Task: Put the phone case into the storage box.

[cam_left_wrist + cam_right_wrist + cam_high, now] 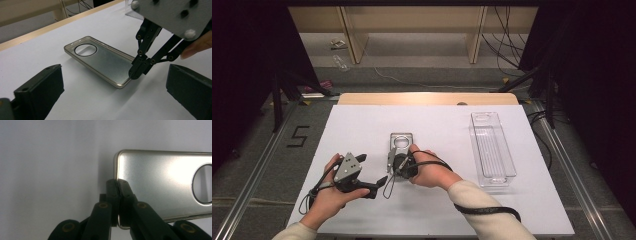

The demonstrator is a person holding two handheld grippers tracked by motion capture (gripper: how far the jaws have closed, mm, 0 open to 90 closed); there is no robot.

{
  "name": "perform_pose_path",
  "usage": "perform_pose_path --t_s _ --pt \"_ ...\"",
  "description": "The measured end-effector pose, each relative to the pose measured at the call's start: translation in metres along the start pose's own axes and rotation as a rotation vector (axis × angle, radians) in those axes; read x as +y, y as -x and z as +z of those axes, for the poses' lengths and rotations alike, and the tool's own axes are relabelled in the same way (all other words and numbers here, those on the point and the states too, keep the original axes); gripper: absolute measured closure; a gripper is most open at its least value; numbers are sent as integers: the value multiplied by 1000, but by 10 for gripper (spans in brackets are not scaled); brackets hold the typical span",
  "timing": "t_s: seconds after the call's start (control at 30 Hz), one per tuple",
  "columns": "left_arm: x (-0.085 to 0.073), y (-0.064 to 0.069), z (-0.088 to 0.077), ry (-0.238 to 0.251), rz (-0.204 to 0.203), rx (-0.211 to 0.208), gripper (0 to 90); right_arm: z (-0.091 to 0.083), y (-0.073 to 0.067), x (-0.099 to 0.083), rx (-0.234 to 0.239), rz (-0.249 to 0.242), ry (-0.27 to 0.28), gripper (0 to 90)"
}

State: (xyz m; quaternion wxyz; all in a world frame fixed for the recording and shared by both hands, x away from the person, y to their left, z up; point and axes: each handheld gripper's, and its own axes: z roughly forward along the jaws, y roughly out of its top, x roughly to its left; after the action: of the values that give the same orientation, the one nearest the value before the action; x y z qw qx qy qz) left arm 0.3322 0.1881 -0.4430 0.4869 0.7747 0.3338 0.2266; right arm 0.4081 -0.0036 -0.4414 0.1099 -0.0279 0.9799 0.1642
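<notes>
Metallic grey-gold phone case point(101, 61) gripped at its edge on the white table point(362, 130).

A shallow rectangular shell is seen lying hollow side up near the table's middle, with a raised rim and a round camera opening ringed in black. One short end's rim is pinched between the closed jaws of the right gripper point(117, 182). The left gripper point(379, 184) is held just beside, jaws wide apart around nothing. A clear plastic tray point(492, 145) is set well apart.

Right gripper point(393, 161) hides the phone case's point(401, 142) near end.
</notes>
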Motion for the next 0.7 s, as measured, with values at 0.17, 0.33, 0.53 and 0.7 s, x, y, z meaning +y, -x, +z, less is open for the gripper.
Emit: perform_pose_path --t_s 0.17,0.33,0.53,0.7 --pt "0 0 0 1 0 0 10 -4 -2 -7 -8 17 40 893" --pt "0 -1 0 1 -2 2 10 -10 -4 -15 -21 26 80 893" --pt "0 -1 0 9 -15 -3 14 -17 -6 -26 -32 32 124 893" --pt "0 -1 0 10 -19 -1 15 -24 -10 -35 -37 42 164 893"
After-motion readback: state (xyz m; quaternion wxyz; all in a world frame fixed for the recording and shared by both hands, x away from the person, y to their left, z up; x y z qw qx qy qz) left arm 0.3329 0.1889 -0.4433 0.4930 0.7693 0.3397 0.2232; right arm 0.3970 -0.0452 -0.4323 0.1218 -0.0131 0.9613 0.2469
